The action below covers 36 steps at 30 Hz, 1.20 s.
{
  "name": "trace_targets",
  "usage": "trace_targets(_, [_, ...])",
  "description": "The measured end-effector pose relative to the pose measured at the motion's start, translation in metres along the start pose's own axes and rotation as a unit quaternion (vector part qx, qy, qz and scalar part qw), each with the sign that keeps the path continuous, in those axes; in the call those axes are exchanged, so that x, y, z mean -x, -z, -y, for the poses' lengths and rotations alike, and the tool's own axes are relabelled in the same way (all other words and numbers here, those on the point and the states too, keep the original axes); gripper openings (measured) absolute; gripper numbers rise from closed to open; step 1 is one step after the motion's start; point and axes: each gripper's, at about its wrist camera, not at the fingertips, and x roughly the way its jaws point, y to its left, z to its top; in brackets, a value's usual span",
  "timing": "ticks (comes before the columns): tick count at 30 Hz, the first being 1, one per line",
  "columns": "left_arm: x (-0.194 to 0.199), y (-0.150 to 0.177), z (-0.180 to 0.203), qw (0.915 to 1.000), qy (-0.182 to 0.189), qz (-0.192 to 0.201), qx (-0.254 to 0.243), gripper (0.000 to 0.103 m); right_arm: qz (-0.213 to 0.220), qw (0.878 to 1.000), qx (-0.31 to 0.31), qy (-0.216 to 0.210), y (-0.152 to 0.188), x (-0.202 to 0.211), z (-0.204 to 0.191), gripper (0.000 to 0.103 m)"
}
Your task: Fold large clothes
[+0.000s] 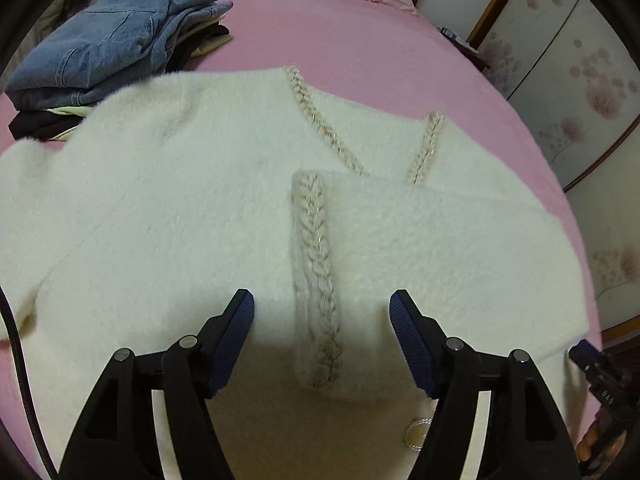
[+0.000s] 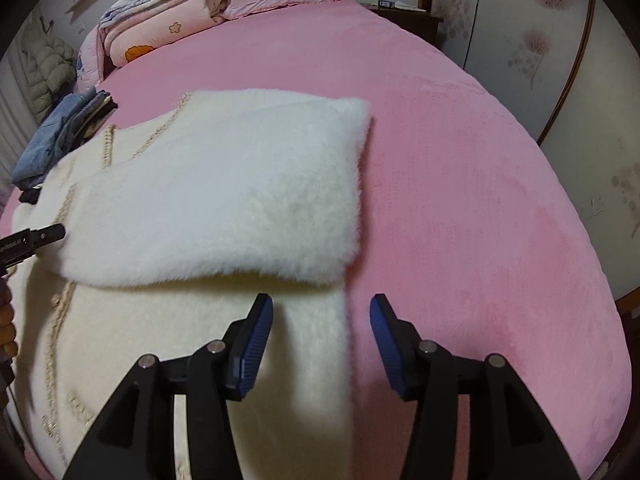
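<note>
A fluffy white cardigan (image 1: 180,208) with beige braided trim (image 1: 314,264) lies flat on the pink bed (image 1: 360,48). Its right sleeve is folded across the body; the sleeve shows in the right wrist view (image 2: 224,200). My left gripper (image 1: 322,316) is open and empty, hovering just above the cardigan's front, its fingers either side of the braided cuff. My right gripper (image 2: 322,320) is open and empty above the cardigan's right edge (image 2: 312,360), one finger over the cardigan, the other over the bed. The right gripper's tip shows at the left wrist view's right edge (image 1: 588,354).
A stack of folded clothes topped with blue jeans (image 1: 104,48) sits at the bed's far left. Pillows and a folded quilt (image 2: 160,28) lie at the headboard. A nightstand (image 2: 404,12) and wardrobe doors (image 2: 520,60) stand to the right. Pink bed surface (image 2: 480,200) stretches right of the cardigan.
</note>
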Motion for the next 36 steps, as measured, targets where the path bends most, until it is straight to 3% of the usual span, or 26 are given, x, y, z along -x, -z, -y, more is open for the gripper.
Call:
trace_targets(6, [-0.005, -0.027, -0.002, 0.9998, 0.019, -0.008, 0.008, 0.069, 0.02, 0.998, -0.02, -0.058, -0.014, 0.036, 0.015, 0.052])
trace_targets(9, [-0.02, -0.041, 0.006, 0.9996, 0.015, -0.024, -0.006, 0.069, 0.032, 0.994, -0.053, -0.085, -0.032, 0.043, 0.026, 0.06])
trace_targets(14, [-0.045, -0.053, 0.021, 0.9978, 0.027, -0.058, -0.017, 0.069, 0.028, 0.993, -0.079, -0.085, -0.066, 0.027, 0.036, 0.06])
trace_targets(16, [-0.055, -0.055, 0.024, 0.9979, 0.014, -0.061, -0.019, 0.069, 0.018, 0.992, -0.088, -0.087, -0.082, 0.011, 0.041, 0.06])
trace_targets(18, [-0.061, -0.057, 0.025, 0.9985, 0.007, -0.052, -0.017, 0.061, 0.008, 0.992, -0.095, -0.084, -0.094, -0.006, 0.044, 0.06])
trace_targets(20, [-0.061, -0.059, 0.025, 0.999, -0.009, -0.042, -0.012, 0.022, -0.007, 0.992, -0.103, -0.079, -0.105, -0.024, 0.047, 0.06])
trace_targets(21, [-0.061, -0.061, 0.024, 0.9991, -0.009, -0.04, -0.006, 0.015, -0.014, 0.991, -0.107, -0.08, -0.11, -0.034, 0.048, 0.06])
trace_targets(23, [-0.056, -0.063, 0.024, 0.9995, -0.006, -0.03, -0.003, 0.014, -0.031, 0.99, -0.116, -0.076, -0.116, -0.053, 0.048, 0.06])
trace_targets(26, [-0.041, -0.064, 0.038, 0.9987, -0.032, 0.017, -0.036, 0.013, -0.057, 0.989, -0.119, -0.072, -0.12, -0.078, 0.042, 0.06])
trace_targets(28, [-0.027, -0.066, 0.046, 0.9965, -0.04, 0.058, -0.046, 0.013, -0.047, 0.99, -0.109, -0.076, -0.12, -0.084, 0.034, 0.034])
trace_targets(29, [-0.025, -0.076, 0.046, 0.9955, -0.043, 0.072, -0.045, 0.013, -0.038, 0.993, -0.097, -0.06, -0.122, -0.083, 0.027, 0.028])
trace_targets(31, [-0.021, -0.08, 0.047, 0.9927, -0.057, 0.096, -0.045, 0.013, -0.019, 0.995, -0.083, -0.043, -0.124, -0.078, 0.019, 0.025])
trace_targets(36, [-0.054, -0.07, 0.034, 0.9934, -0.094, 0.042, -0.05, 0.014, -0.012, 0.999, -0.025, 0.016, -0.121, -0.094, -0.001, 0.028])
